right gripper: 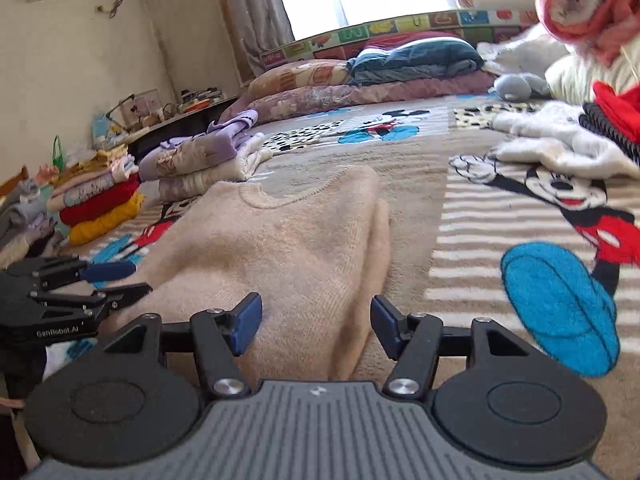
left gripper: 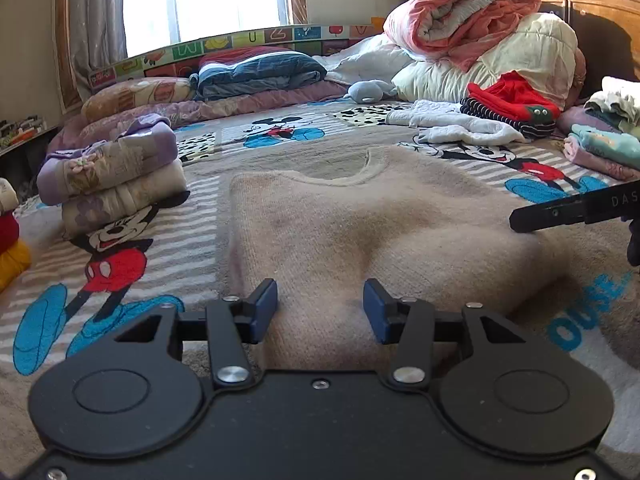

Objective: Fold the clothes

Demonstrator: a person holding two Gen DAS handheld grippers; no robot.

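A beige knit sweater [left gripper: 360,232] lies on the bed with its neckline at the far end and its sides folded in. My left gripper [left gripper: 320,312] hovers over its near hem, open, the blue pads [left gripper: 264,308] standing apart above the fabric. The right gripper's black finger [left gripper: 560,208] pokes in over the sweater's right edge. In the right wrist view the sweater [right gripper: 288,240] fills the middle. My right gripper [right gripper: 316,326] is open over its folded right edge, pads clear of the cloth. The left gripper [right gripper: 100,280] shows at the left.
A Mickey Mouse bedspread [left gripper: 120,264] covers the bed. Folded clothes [left gripper: 116,172] are stacked at the left, and unfolded white, striped and red garments [left gripper: 492,116] lie at the right. Quilts [left gripper: 480,28] and pillows [left gripper: 256,72] line the far side. More folded stacks [right gripper: 100,204] sit left.
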